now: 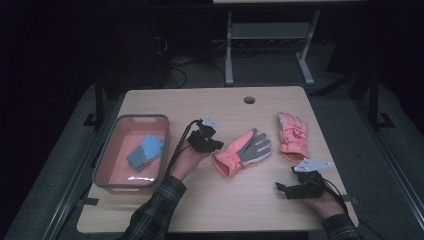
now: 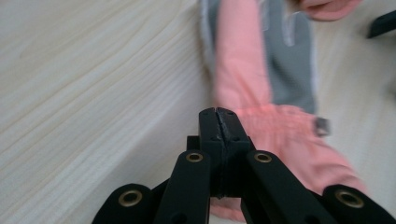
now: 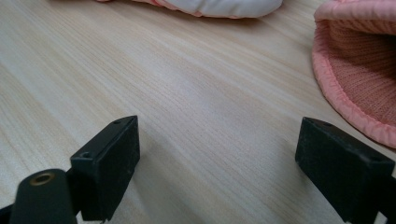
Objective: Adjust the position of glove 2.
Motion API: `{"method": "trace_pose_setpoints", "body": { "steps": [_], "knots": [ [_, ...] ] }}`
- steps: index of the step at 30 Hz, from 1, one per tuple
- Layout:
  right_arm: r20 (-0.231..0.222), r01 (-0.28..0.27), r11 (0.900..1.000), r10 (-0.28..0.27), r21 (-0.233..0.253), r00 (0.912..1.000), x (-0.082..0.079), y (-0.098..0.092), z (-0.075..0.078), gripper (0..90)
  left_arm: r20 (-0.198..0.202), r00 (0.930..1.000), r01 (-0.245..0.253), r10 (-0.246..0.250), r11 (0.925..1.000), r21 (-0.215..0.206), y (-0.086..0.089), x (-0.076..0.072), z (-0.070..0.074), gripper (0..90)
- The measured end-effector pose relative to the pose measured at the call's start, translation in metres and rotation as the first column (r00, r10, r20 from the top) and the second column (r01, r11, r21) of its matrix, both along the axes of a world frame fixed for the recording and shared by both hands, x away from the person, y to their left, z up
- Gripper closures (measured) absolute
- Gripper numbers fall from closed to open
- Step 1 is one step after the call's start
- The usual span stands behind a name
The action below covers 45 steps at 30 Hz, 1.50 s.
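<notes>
Pale wood-grain bench (image 1: 235, 200), left claw (image 2: 218, 122) pressed closed beside padded pink-and-grey glove (image 1: 244, 151), right claw (image 3: 224, 158) spread wide, ribbed cuff (image 3: 359, 65) cut off, second glove (image 1: 293, 136) blurred.

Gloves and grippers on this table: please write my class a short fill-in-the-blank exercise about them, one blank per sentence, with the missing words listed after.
1. The blue glove lies inside the pink ____.
2. The jaws of the left gripper are ____.
3. The jaws of the right gripper are ____, with bare table between them.
4. The glove with the grey palm lies between the left gripper and the other ____ glove.

Missing words: bin; shut; open; pink
</notes>
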State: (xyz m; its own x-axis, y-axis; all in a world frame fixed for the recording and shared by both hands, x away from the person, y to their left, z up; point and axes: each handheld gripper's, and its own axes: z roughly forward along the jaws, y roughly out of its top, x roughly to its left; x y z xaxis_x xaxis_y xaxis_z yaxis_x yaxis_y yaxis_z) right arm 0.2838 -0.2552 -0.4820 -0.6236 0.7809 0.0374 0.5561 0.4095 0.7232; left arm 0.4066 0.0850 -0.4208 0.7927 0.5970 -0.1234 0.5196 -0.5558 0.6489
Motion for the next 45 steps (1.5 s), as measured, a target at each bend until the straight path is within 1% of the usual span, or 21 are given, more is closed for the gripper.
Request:
{"method": "trace_pose_setpoints", "body": {
  "steps": [3,5,7,12,13,17,19,21,22,30,33,34,36,37,38,40,41,42,43,44,45],
  "knots": [
    [0.000,-0.001,1.000,0.001,0.000,1.0000,0.000,0.000,0.000,13.5,-0.028,0.9995,0.012,-0.011,0.9997,0.022,0.000,0.006,-0.009,89.6],
    [0.000,-0.003,1.000,0.003,0.000,1.0000,0.000,0.000,0.000,13.5,-0.031,0.9995,0.008,-0.008,0.9997,0.022,-0.001,0.004,-0.011,89.6],
    [0.000,-0.003,1.000,0.003,0.001,1.0000,0.000,0.000,0.000,13.5,-0.041,0.9985,0.037,-0.036,0.9989,0.028,0.001,-0.002,-0.013,89.6],
    [0.001,-0.004,1.000,0.004,-0.001,1.0000,0.000,0.000,0.000,13.5,-0.048,0.9966,0.069,-0.067,0.9971,0.033,0.003,-0.015,-0.014,89.6],
    [0.001,-0.004,1.000,0.004,-0.001,1.0000,0.000,0.000,0.000,13.5,-0.058,0.9954,0.079,-0.077,0.9966,0.026,0.003,-0.022,-0.015,89.6],
    [0.002,-0.005,1.000,0.005,-0.001,1.0000,0.000,0.000,0.000,13.5,-0.063,0.9932,0.099,-0.098,0.9951,0.003,0.004,-0.035,-0.015,89.6],
    [0.002,-0.005,1.000,0.005,-0.002,1.0000,0.000,0.000,0.000,13.5,-0.069,0.9900,0.123,-0.123,0.9924,0.004,0.003,-0.039,-0.015,89.6],
    [0.002,-0.005,1.000,0.005,-0.002,1.0000,0.000,0.000,0.000,13.5,-0.079,0.9894,0.122,-0.122,0.9926,-0.004,0.001,-0.042,-0.015,89.6],
    [0.002,-0.005,1.000,0.005,-0.001,1.0000,0.000,0.000,0.000,13.5,-0.077,0.9857,0.150,-0.150,0.9887,-0.010,-0.003,-0.046,-0.017,89.6],
    [0.000,0.000,1.000,0.000,0.000,1.0000,-0.001,0.000,0.000,13.9,-0.088,0.9726,0.213,-0.215,0.9765,-0.029,-0.021,-0.061,-0.019,89.6],
    [-0.017,-0.010,1.000,0.010,-0.008,0.9998,-0.001,0.001,0.002,13.9,-0.086,0.9716,0.218,-0.221,0.9752,-0.038,-0.025,-0.063,-0.020,89.6],
    [-0.043,0.004,1.000,-0.005,-0.022,0.9991,0.003,0.003,0.006,16.6,-0.089,0.9708,0.220,-0.223,0.9746,-0.043,-0.026,-0.064,-0.021,89.6],
    [-0.038,0.017,1.000,-0.016,0.019,0.9991,0.005,0.004,0.012,30.4,-0.089,0.9699,0.223,-0.227,0.9736,-0.047,-0.026,-0.064,-0.021,89.5],
    [-0.038,0.017,1.000,-0.016,0.019,0.9991,0.005,0.004,0.012,30.4,-0.088,0.9693,0.226,-0.229,0.9730,-0.045,-0.025,-0.063,-0.021,89.5],
    [-0.030,0.025,0.998,-0.023,0.059,0.9993,0.011,0.007,0.021,44.9,-0.085,0.9707,0.222,-0.225,0.9742,-0.042,-0.023,-0.063,-0.021,89.5],
    [-0.028,0.032,0.996,-0.030,0.077,0.9992,0.017,0.012,0.028,60.9,-0.082,0.9732,0.212,-0.215,0.9762,-0.045,-0.021,-0.061,-0.021,89.6],
    [-0.028,0.032,0.996,-0.030,0.077,0.9992,0.017,0.012,0.028,60.9,-0.082,0.9732,0.212,-0.215,0.9762,-0.045,-0.021,-0.061,-0.021,89.6],
    [-0.026,0.024,0.995,-0.021,0.092,0.9994,0.025,0.019,0.034,76.1,-0.080,0.9748,0.205,-0.208,0.9776,-0.049,-0.020,-0.059,-0.021,89.6],
    [-0.028,0.015,0.995,-0.012,0.097,0.9995,0.030,0.023,0.036,80.0,-0.080,0.9744,0.207,-0.210,0.9773,-0.046,-0.019,-0.058,-0.021,89.6],
    [-0.028,0.015,0.995,-0.012,0.097,0.9995,0.030,0.023,0.036,80.0,-0.080,0.9744,0.207,-0.210,0.9773,-0.046,-0.019,-0.058,-0.021,89.6],
    [-0.025,0.002,0.993,0.001,0.115,0.9997,0.038,0.032,0.040,85.9,-0.080,0.9757,0.200,-0.204,0.9785,-0.050,-0.020,-0.057,-0.022,89.6]
  ]
}}
